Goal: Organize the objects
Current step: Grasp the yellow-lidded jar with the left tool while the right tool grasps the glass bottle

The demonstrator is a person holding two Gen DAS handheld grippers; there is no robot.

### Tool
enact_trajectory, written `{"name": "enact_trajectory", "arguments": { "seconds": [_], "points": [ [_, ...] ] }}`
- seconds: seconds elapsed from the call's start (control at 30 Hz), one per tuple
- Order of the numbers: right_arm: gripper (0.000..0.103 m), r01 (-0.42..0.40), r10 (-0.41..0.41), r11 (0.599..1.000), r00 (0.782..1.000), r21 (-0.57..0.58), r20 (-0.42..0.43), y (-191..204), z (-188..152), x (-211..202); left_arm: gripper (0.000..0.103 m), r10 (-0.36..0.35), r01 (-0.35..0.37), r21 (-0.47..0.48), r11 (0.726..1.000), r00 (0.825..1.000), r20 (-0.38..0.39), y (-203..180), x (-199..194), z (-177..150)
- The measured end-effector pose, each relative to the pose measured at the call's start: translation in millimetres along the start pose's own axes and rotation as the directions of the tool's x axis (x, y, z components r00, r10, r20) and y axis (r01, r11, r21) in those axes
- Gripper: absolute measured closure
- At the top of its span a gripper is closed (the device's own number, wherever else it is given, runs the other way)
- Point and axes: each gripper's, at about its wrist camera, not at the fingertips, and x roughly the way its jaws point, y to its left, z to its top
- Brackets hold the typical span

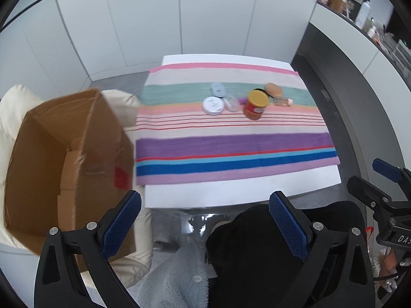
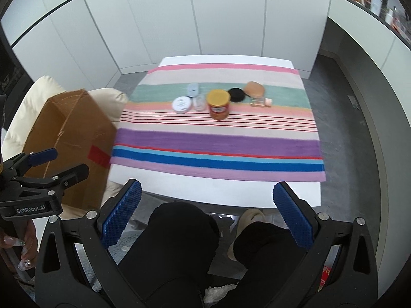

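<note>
Small objects cluster on a striped cloth over a white table: an orange jar with a yellow lid, a white round tin, a clear cup, a pale blue case, a black disc, a tan puff and a small glass bottle. My left gripper and right gripper are both open and empty, held short of the table's near edge.
An open cardboard box rests on a cream cushioned seat left of the table. The person's black-clad knees are below the grippers. White cabinet walls stand behind; a cluttered shelf runs along the right.
</note>
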Motion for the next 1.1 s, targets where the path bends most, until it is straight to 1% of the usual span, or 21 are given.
{"name": "enact_trajectory", "arguments": {
  "seconds": [0.13, 0.27, 0.47, 0.6, 0.7, 0.8, 0.87, 0.97, 1.1],
  "points": [
    [0.000, 0.015, -0.015, 1.000, 1.000, 0.019, 0.009, -21.8, 5.3, 7.4, 0.002, 0.007, -0.007, 0.033, 0.999, 1.000, 0.003, -20.1, 13.3, 13.6],
    [0.000, 0.026, -0.027, 0.999, 1.000, 0.032, 0.017, -41.1, 18.2, 24.5, 0.002, -0.008, 0.008, 0.029, 1.000, 1.000, -0.009, -33.0, 31.5, 31.9],
    [0.000, 0.034, -0.036, 0.998, 0.999, 0.056, 0.031, -70.8, 48.5, 61.1, 0.002, 0.015, -0.014, 0.074, 0.997, 1.000, -0.015, -59.6, 66.4, 60.7],
    [0.000, 0.055, -0.056, 0.996, 0.998, 0.075, 0.019, -94.4, 68.6, 98.9, 0.002, 0.025, -0.024, 0.111, 0.993, 1.000, -0.009, -78.7, 100.0, 80.8],
    [0.000, 0.065, -0.066, 0.994, 0.998, 0.086, 0.008, -110.5, 80.5, 130.2, 0.002, 0.036, -0.037, 0.144, 0.989, 0.999, 0.012, -91.6, 131.5, 98.8],
    [0.000, 0.079, -0.079, 0.992, 0.997, 0.094, -0.001, -124.5, 89.7, 159.5, 0.002, 0.051, -0.067, 0.187, 0.980, 0.995, 0.085, -100.4, 161.3, 114.4],
    [0.000, 0.080, -0.079, 0.990, 0.997, 0.112, -0.016, -137.1, 97.6, 186.9, 0.002, 0.047, -0.060, 0.181, 0.982, 0.996, 0.074, -102.2, 183.5, 122.4],
    [0.000, 0.072, -0.068, 0.988, 0.997, 0.137, -0.030, -151.2, 107.7, 218.6, 0.002, 0.012, -0.016, 0.136, 0.991, 0.999, 0.030, -101.9, 212.7, 128.1],
    [0.000, 0.062, -0.055, 0.986, 0.997, 0.155, -0.049, -162.1, 120.5, 264.5, 0.002, -0.003, 0.003, 0.094, 0.996, 1.000, 0.000, -105.7, 239.8, 129.9]
  ]
}}
